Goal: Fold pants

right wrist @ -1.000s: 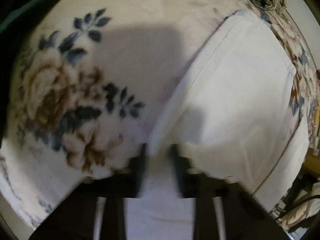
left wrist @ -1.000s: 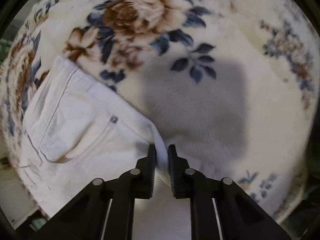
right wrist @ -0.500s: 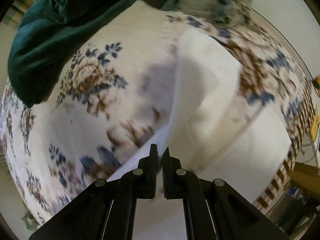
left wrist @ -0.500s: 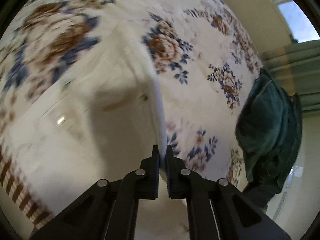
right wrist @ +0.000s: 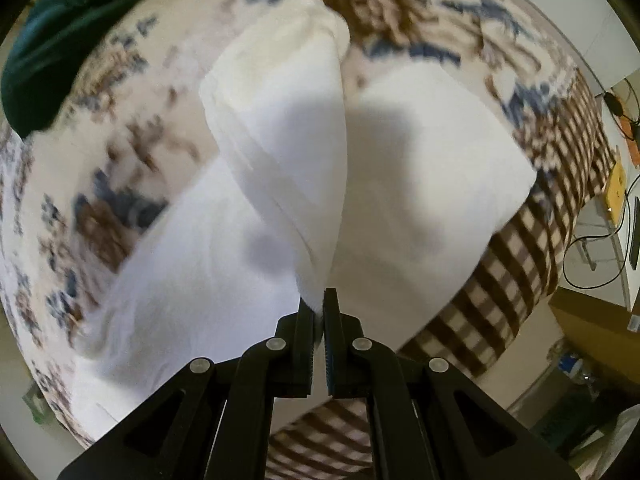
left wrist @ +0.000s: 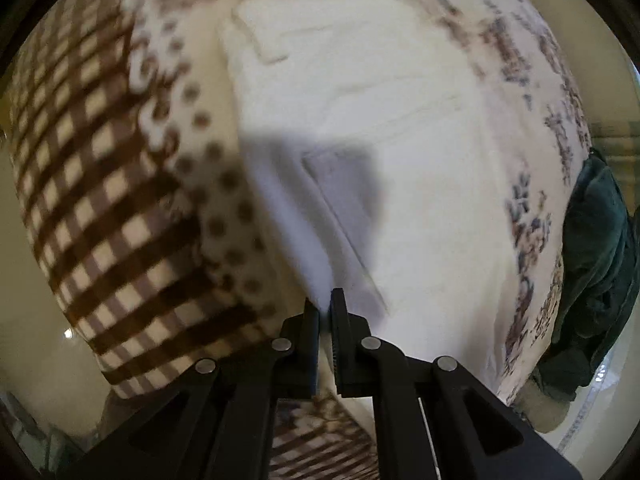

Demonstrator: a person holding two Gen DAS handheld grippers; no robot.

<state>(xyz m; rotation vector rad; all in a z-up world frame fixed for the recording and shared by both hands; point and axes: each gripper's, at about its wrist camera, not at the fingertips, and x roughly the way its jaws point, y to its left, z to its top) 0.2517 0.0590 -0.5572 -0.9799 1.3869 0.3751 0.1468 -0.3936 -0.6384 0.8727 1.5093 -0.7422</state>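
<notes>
White pants (left wrist: 400,152) lie on a bed with a floral and brown-checked blanket (left wrist: 120,220). In the left wrist view my left gripper (left wrist: 325,305) is shut on an edge of the pants, the cloth stretching away from the tips, with pocket seams showing. In the right wrist view my right gripper (right wrist: 319,303) is shut on another part of the white pants (right wrist: 288,152); a lifted fold hangs up from the pads above the flat layer on the bed. Both views are blurred by motion.
A dark green garment (left wrist: 596,264) lies at the right edge of the bed, and shows again as dark green cloth (right wrist: 52,48) at the upper left. Beyond the checked bed edge (right wrist: 520,248) are cables, a yellow box (right wrist: 616,184) and floor clutter.
Both grippers have carried the gripped pants edge across the bed from the floral area toward the checked edge. The cloth now lifts and folds over the flat layer.
</notes>
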